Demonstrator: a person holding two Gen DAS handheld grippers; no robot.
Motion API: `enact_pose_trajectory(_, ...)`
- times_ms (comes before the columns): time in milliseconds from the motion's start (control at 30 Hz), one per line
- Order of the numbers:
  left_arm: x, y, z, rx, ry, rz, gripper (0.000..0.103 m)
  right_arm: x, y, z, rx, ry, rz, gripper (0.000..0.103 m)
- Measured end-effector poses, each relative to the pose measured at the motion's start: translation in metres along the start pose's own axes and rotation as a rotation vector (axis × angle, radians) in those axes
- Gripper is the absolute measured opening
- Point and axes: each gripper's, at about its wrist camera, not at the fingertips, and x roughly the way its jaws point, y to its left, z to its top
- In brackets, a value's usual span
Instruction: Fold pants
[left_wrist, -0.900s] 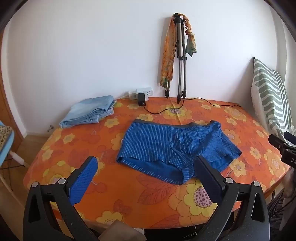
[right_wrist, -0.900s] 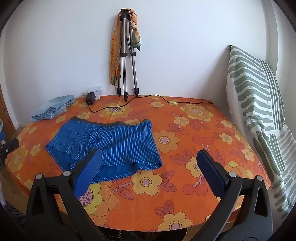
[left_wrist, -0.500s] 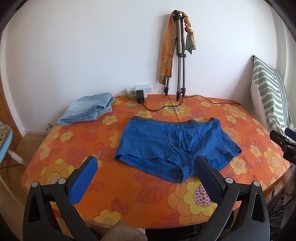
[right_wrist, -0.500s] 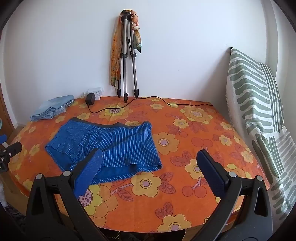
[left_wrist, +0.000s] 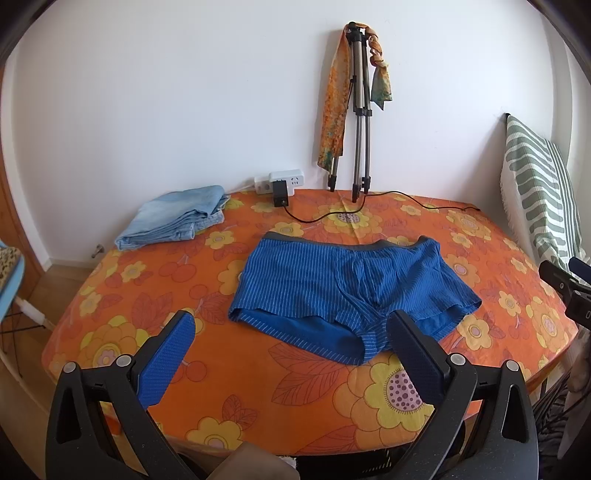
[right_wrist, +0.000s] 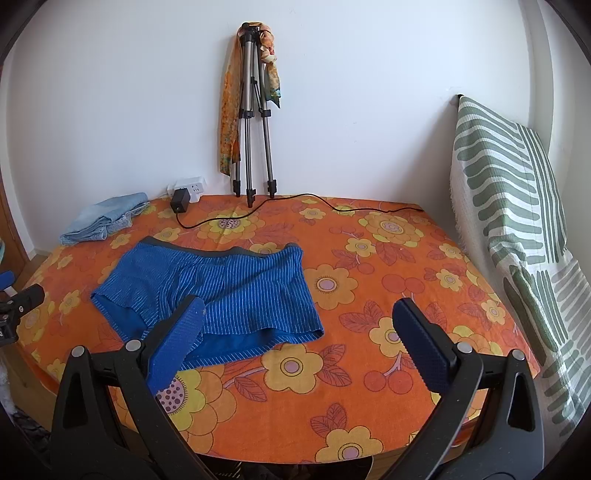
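The blue pinstriped shorts (left_wrist: 343, 288) lie spread flat near the middle of the orange flowered bench (left_wrist: 258, 387), grey waistband toward the wall. The left hand-held gripper (left_wrist: 291, 332) and right hand-held gripper (right_wrist: 299, 317) gape wide, holding nothing.

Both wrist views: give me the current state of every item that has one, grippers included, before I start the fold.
blue striped shorts: spread flat, unfolded, waistband toward the wall
light denim garment: folded, at the table's far left corner
left gripper: open, empty
right gripper: open, empty
tripod: legs closed, against the wall
black adapter: plugged into the power strip
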Motion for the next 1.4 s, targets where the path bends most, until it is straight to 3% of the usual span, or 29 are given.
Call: enact_pose_trajectory(1400, 0.0002, 0.0028, -0.0019, -0.015, 0.001, -0.008, 0.103, -0.0008, -0.001, 0.0, 0.006, -0.003, 0.003, 0.103)
